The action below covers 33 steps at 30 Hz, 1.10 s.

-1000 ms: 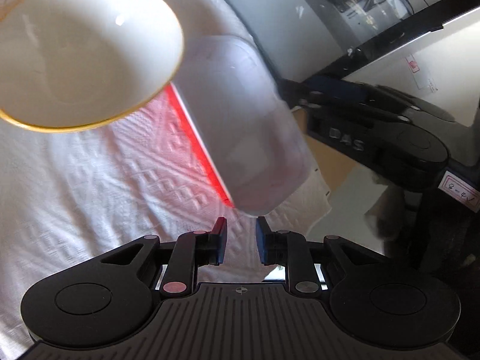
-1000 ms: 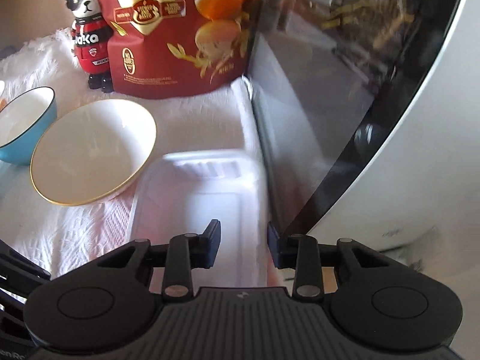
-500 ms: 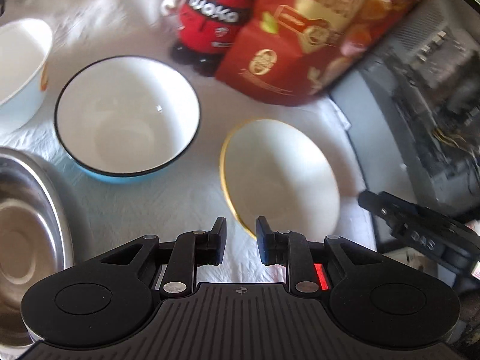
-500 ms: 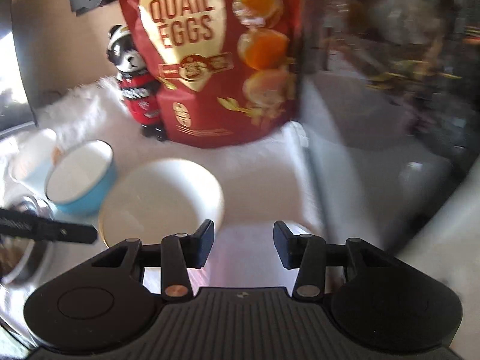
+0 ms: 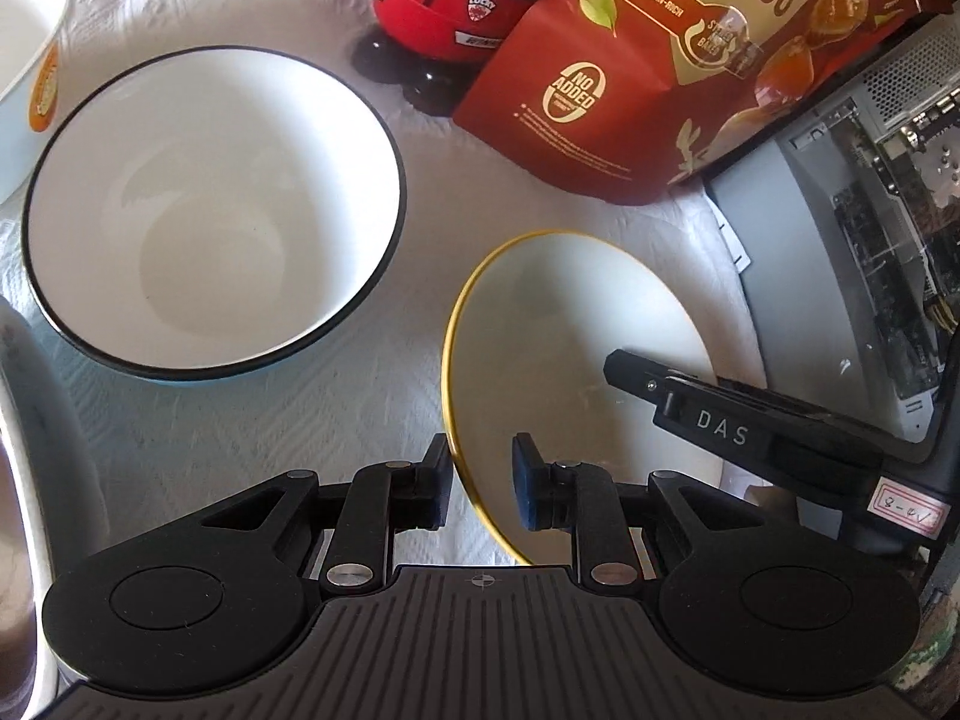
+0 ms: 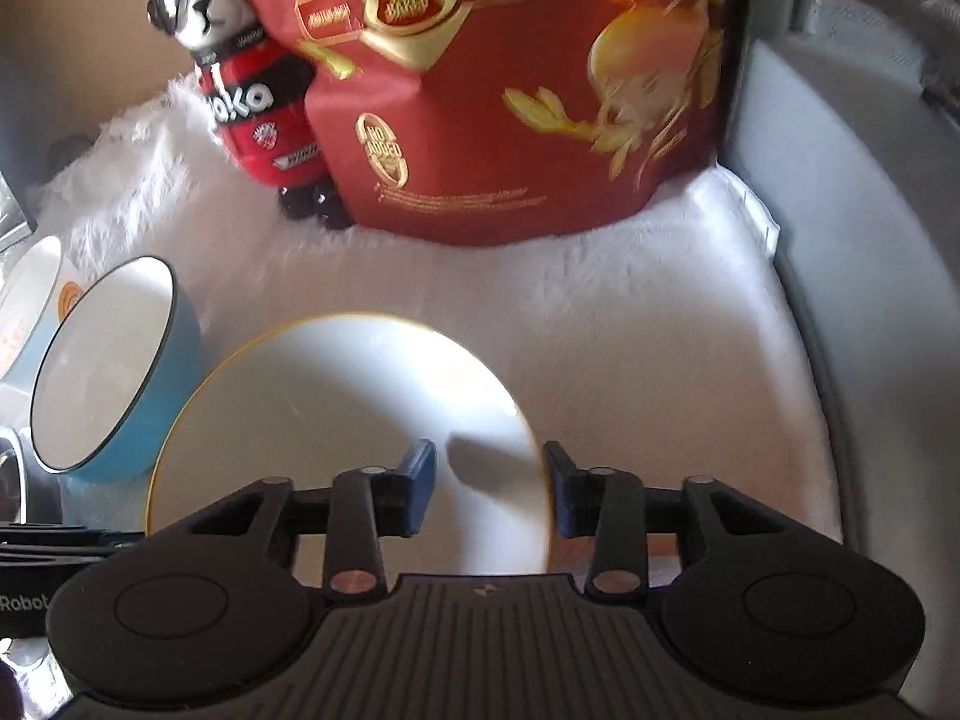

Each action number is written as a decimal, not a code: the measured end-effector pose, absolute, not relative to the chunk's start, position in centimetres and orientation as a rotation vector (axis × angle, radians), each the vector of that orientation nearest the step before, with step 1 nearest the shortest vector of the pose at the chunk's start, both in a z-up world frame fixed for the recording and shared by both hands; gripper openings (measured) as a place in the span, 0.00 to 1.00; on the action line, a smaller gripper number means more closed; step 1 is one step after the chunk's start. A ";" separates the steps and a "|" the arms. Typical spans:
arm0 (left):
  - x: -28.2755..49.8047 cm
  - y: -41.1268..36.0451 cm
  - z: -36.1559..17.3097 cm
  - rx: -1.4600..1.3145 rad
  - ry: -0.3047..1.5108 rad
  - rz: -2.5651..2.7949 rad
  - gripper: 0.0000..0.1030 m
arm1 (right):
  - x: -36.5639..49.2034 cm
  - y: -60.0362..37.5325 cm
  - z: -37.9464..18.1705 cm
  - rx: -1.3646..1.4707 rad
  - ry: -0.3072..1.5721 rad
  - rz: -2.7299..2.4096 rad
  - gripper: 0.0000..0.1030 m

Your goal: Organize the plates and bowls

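Note:
A white gold-rimmed bowl [image 5: 576,348] sits on the white cloth. My left gripper [image 5: 480,480] is open, its fingers either side of the bowl's near left rim. My right gripper [image 6: 489,492] is open, straddling the same bowl's right rim [image 6: 336,420]; its arm shows in the left wrist view [image 5: 738,432]. A blue bowl with white inside and black rim [image 5: 210,210] stands to the left, also seen in the right wrist view [image 6: 108,366]. A white bowl with orange print [image 5: 30,84] stands further left.
A red quail-egg bag [image 5: 690,60] and a panda figure in red [image 5: 444,6] stand behind the bowls. A steel bowl's rim [image 5: 36,480] is at the left edge. A computer case [image 5: 870,210] borders the cloth on the right.
Both grippers swung away from the plastic container to the bowls. The left gripper moved closer to the gold-rimmed bowl and now straddles its rim. The right gripper dropped onto its right rim.

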State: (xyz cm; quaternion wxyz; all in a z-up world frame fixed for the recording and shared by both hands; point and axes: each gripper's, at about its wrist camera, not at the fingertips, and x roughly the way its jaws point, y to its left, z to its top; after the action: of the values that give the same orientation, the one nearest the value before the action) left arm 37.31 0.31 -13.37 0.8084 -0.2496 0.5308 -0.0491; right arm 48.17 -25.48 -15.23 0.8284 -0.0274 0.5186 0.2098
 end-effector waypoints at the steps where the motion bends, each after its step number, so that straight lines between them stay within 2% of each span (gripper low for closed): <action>1: 37.2 0.4 -13.3 -0.533 1.136 -0.109 0.22 | 48.0 -25.4 -15.2 -0.073 1.095 0.445 0.37; 15: 31.5 3.6 -11.1 -0.382 1.193 -0.050 0.22 | 42.9 -23.0 -14.0 -0.044 1.167 0.568 0.37; 33: 30.2 5.3 -11.5 -0.410 1.221 -0.111 0.22 | 38.9 -21.8 -14.1 -0.076 1.194 0.547 0.37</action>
State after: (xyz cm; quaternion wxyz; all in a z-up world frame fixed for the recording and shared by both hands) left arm 30.19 5.29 -11.51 0.7984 -0.1909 0.5687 -0.0518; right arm 38.86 -21.82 -14.06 0.7913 -0.0351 0.5549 0.2542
